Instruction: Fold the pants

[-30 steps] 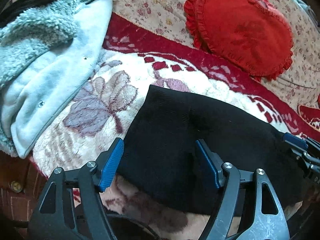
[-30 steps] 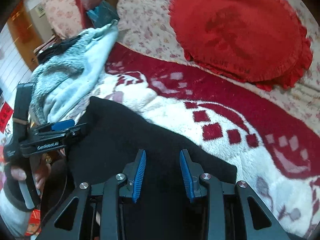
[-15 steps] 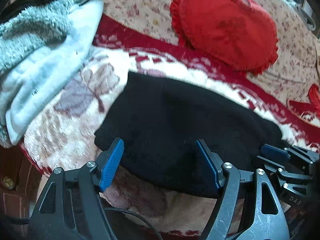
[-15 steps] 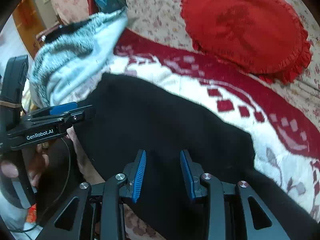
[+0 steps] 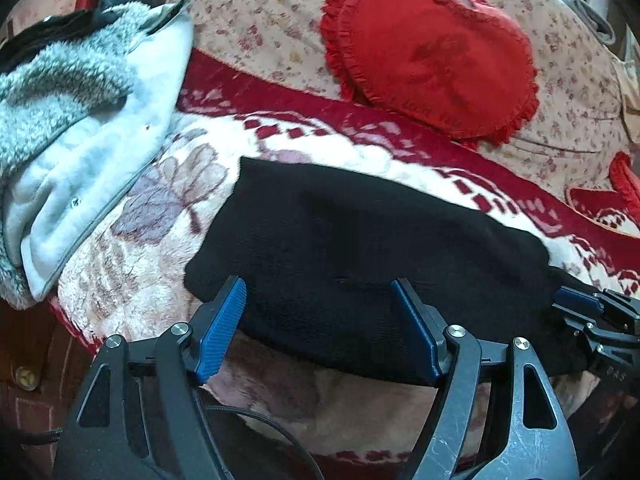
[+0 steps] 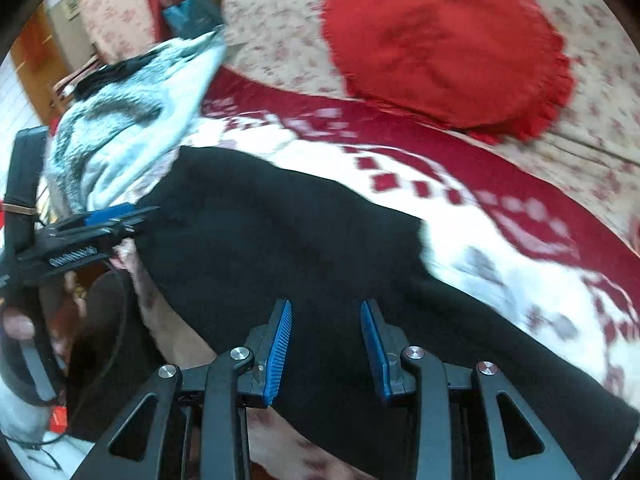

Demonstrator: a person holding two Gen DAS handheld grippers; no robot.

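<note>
Left gripper (image 5: 320, 324): fingers (image 5: 222, 330) spread wide, released, nothing pinched. The near hem of the black pants (image 5: 360, 264) runs across the gap between them; the left blue pad sits at the hem's near-left corner, the right pad over the cloth. Whether either pad touches the fabric cannot be told.

Right gripper (image 6: 326, 346): fingers (image 6: 278, 350) parted with a moderate gap, not clamped on anything. Pants (image 6: 288, 240) fill the gap and run under both pads; the garment continues past the right finger toward the lower right edge of the view.

Each gripper shows in the other's view: the right gripper (image 5: 588, 312) at the pants' right end, the left gripper (image 6: 104, 220) at the pants' left edge, held by the person's hand (image 6: 20, 328).

Pants lie flat as a broad dark band across a fleecy blanket (image 5: 160, 208), cream with mauve flowers and a red checked border, at the near edge of the bed.

Left of the pants: a pale blue-grey fleece jacket (image 5: 92, 128), heaped, its edge on the blanket, apart from the pants.

Farther back: floral bedspread (image 5: 264, 28), and on it a red heart-shaped cushion (image 5: 436, 56) with a frilled rim, well beyond the pants.
</note>
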